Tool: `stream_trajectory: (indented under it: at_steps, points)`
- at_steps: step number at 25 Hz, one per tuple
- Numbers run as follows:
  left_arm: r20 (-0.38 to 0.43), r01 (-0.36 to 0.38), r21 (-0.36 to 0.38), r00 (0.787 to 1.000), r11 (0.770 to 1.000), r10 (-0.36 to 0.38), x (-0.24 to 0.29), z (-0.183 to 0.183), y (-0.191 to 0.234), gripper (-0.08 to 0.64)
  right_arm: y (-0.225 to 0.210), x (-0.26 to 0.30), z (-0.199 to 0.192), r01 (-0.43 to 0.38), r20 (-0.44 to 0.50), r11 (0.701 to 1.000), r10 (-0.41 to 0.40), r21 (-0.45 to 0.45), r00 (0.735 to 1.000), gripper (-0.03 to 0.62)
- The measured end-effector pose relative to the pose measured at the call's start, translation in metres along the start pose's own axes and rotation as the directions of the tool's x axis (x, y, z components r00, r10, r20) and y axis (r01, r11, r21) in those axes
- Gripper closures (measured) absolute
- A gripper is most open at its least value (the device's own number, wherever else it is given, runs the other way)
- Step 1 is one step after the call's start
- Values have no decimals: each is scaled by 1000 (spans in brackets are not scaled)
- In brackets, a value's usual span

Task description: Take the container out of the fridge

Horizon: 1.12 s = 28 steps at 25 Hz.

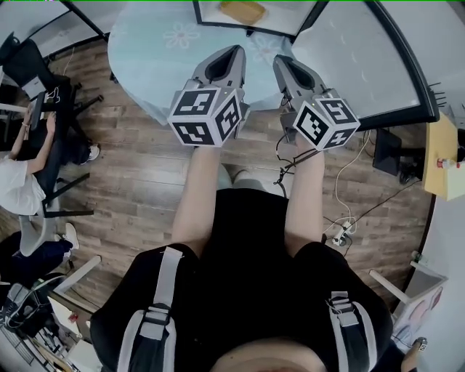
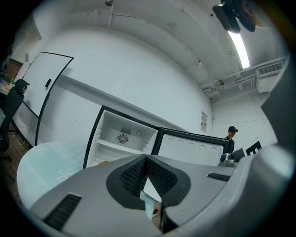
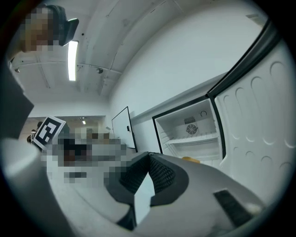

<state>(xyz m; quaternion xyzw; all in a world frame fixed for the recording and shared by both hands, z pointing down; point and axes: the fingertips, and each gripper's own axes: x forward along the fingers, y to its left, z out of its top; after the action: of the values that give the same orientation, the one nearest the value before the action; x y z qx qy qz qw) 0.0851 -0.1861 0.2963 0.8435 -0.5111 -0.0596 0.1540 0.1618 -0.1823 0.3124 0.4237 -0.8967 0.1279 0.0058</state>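
Note:
A yellow container [image 1: 243, 11] lies on a shelf inside the open fridge [image 1: 207, 16] at the top of the head view. It shows as a small yellow patch [image 2: 103, 162] in the left gripper view and again as the container [image 3: 191, 160] in the right gripper view. My left gripper [image 1: 236, 49] and right gripper [image 1: 279, 61] are held side by side, pointing at the fridge and well short of it. Both are shut with nothing between the jaws, which meet at the tips of the left gripper [image 2: 146, 157] and the right gripper [image 3: 149, 155].
The fridge door [image 1: 356, 58] swings open to the right. A round table with a pale blue flowered cloth [image 1: 142, 43] stands left of the fridge. A seated person [image 1: 18, 182] and office chairs are at far left. Another person [image 2: 230, 138] stands beyond the door. A power strip [image 1: 340, 234] lies on the wood floor.

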Motion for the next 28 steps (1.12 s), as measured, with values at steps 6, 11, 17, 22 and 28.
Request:
stream_trajectory:
  at_steps: [6,11,17,22,28]
  points:
    - [-5,-17,-4,1000,1000,17,22,6,37,560,-6,44,-2,-11,-21,1000,11,-1,1000,586]
    - [-17,-25,-19,1000,1000,25,50,16,83,560,-12,95,1,-8,-33,1000,8,-10,999,586]
    - [-59,-36,-42,998,998,33,79,15,142,560,-26,158,-10,50,-100,997,-56,-61,993,586]
    - [-80,-37,-78,996,996,31,100,11,187,560,-30,206,-15,78,-161,988,-99,-135,982,584]
    - [-125,-11,-122,992,992,-4,132,-5,221,560,-51,251,-31,115,-234,978,-154,-173,960,584]
